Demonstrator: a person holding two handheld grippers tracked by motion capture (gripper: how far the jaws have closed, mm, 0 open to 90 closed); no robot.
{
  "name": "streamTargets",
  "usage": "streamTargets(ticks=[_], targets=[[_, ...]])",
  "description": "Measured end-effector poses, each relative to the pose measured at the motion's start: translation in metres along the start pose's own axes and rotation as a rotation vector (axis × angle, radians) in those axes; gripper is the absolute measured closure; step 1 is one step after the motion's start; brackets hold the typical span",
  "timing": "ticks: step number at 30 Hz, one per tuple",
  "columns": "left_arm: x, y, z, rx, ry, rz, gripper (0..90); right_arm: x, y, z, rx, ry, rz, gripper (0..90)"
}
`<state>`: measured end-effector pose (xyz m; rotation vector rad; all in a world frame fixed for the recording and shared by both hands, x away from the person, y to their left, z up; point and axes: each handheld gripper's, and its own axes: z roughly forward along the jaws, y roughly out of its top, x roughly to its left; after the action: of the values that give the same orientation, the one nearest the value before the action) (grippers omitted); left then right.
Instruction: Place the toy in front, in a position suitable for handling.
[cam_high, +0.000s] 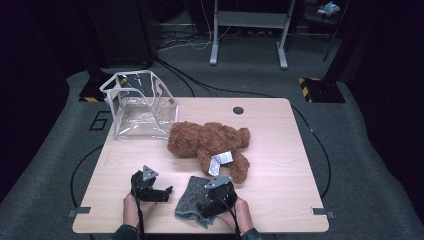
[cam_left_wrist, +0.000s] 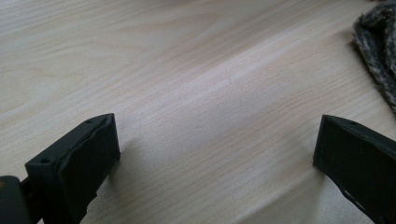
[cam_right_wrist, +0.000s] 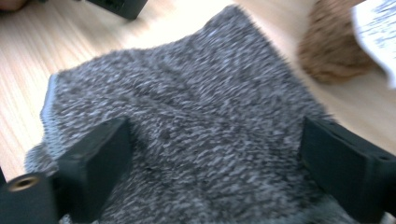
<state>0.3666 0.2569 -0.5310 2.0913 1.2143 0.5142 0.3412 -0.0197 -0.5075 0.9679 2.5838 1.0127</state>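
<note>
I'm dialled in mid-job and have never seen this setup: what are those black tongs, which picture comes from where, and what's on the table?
No robot here: a person holds a pair of hand-held tongs in each hand. The high view looks down on the wooden table from the person's side. The other two pictures come from cameras riding on each tool, looking along its two black jaws.

On the table lie a brown teddy bear with a white tag, a clear plastic box at the far left, and a grey knitted cloth near the front edge.

The left tongs stand open over bare wood, holding nothing. The right tongs are over the cloth, jaws apart on either side of it, not yet gripping.
</note>
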Motion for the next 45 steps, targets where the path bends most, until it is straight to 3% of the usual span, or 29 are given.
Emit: streamTargets(ticks=[2, 3, 11, 19, 31, 41, 45], targets=[[0.000, 0.000, 0.000, 0.000, 0.001, 0.000, 0.2, -0.002, -0.001, 0.002, 0.015, 0.003, -0.007, 22.5], [0.000, 0.000, 0.000, 0.000, 0.001, -0.001, 0.2, -0.001, -0.003, 0.003, 0.011, -0.001, 0.015, 25.6], [0.000, 0.000, 0.000, -0.001, 0.002, -0.002, 0.3, -0.007, -0.006, 0.001, 0.010, -0.033, -0.001, 50.3], [0.000, 0.000, 0.000, -0.007, 0.004, -0.010, 0.4, -0.011, -0.012, -0.005, -0.003, -0.016, 0.013, 70.4], [0.000, 0.000, 0.000, -0.008, 0.011, -0.013, 0.7, -0.016, -0.017, -0.019, -0.009, 0.004, 0.023, 75.7], [0.000, 0.000, 0.000, -0.005, 0.008, -0.013, 0.6, -0.025, -0.026, -0.045, -0.040, -0.028, 0.065, 76.5], [-0.001, 0.000, 0.000, -0.007, 0.011, -0.013, 0.6, -0.028, -0.031, -0.055, -0.056, -0.047, 0.057, 76.8]])
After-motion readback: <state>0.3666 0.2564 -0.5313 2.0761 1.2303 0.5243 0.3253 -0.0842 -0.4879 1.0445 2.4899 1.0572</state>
